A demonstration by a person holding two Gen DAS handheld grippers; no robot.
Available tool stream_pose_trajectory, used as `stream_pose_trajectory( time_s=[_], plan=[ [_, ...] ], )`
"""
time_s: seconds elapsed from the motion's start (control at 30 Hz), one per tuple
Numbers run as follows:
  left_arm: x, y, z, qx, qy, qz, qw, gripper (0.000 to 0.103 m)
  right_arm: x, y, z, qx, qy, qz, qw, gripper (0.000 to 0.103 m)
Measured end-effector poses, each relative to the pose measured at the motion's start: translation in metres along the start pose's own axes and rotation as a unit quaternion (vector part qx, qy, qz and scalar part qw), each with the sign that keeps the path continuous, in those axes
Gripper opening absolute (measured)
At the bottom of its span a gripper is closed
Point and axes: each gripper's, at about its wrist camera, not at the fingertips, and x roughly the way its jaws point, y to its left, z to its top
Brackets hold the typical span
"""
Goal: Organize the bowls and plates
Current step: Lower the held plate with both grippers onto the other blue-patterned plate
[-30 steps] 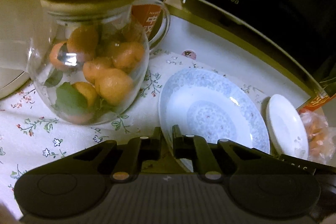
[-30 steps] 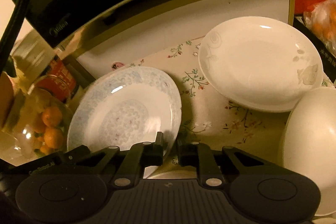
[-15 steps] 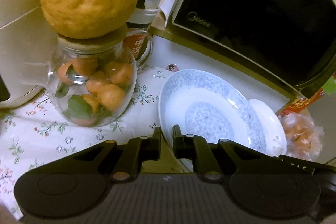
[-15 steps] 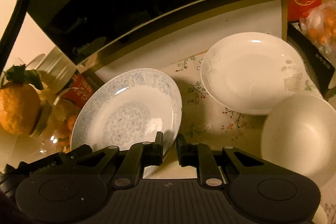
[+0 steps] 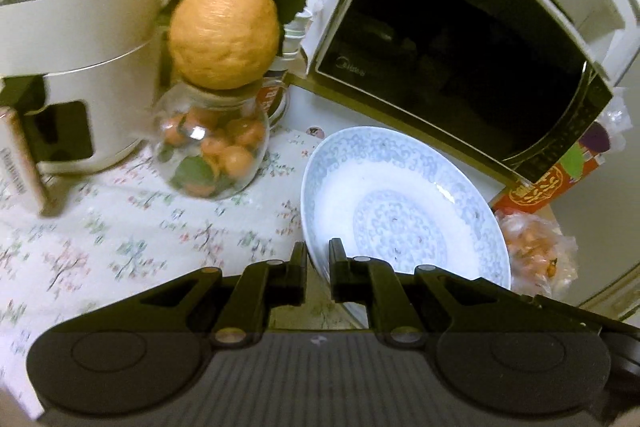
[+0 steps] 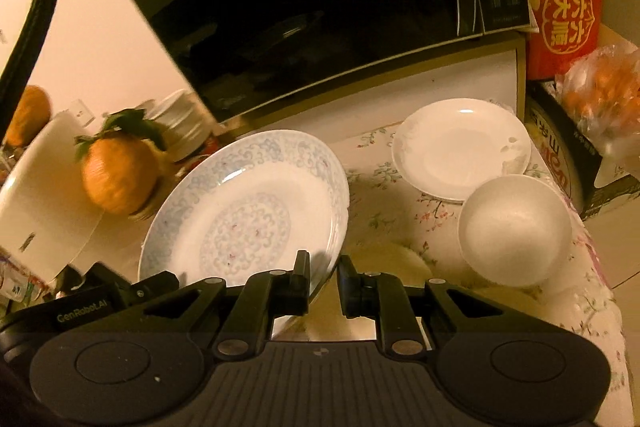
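A blue-patterned plate (image 5: 400, 211) hangs tilted above the flowered tablecloth (image 5: 120, 235), held from both sides. My left gripper (image 5: 318, 255) is shut on its near left rim. In the right wrist view the same blue-patterned plate (image 6: 248, 211) has its right rim between the fingers of my right gripper (image 6: 323, 267), which is shut on it. A plain white plate (image 6: 460, 147) lies on the cloth at the back right, and a white bowl (image 6: 516, 227) stands just in front of it. Both are apart from the grippers.
A black microwave (image 5: 460, 39) stands behind the plates. A glass jar of small oranges (image 5: 212, 151) with a large citrus (image 5: 222, 35) on top and a white appliance (image 5: 72, 27) stand left. A red box (image 6: 564, 7) and a bag of oranges (image 6: 604, 95) sit right.
Both grippers have risen and drawn back with the blue-patterned plate between them. The jar, the white plate and the bowl now look smaller and farther below.
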Motion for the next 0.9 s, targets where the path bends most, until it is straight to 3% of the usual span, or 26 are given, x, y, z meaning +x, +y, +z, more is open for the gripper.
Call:
stream_pose_trajectory(
  time_s=[0.27, 0.67, 0.9],
  plan=[
    [-0.047, 0.012, -0.033, 0.004, -0.007, -0.004, 1.0, 0.009, -0.059, 0.016, -0.037, -0.03, -0.029, 0.014, 0.999, 0.016],
    [-0.097, 0.045, -0.085, 0.0, -0.003, 0.023, 0.9997, 0.009, -0.093, 0.019, -0.102, -0.023, 0.008, 0.04, 0.999, 0.016],
    [-0.103, 0.065, -0.099, 0.002, 0.003, 0.031, 0.9995, 0.01, -0.091, 0.039, -0.122, -0.075, 0.033, 0.04, 0.996, 0.016]
  ],
)
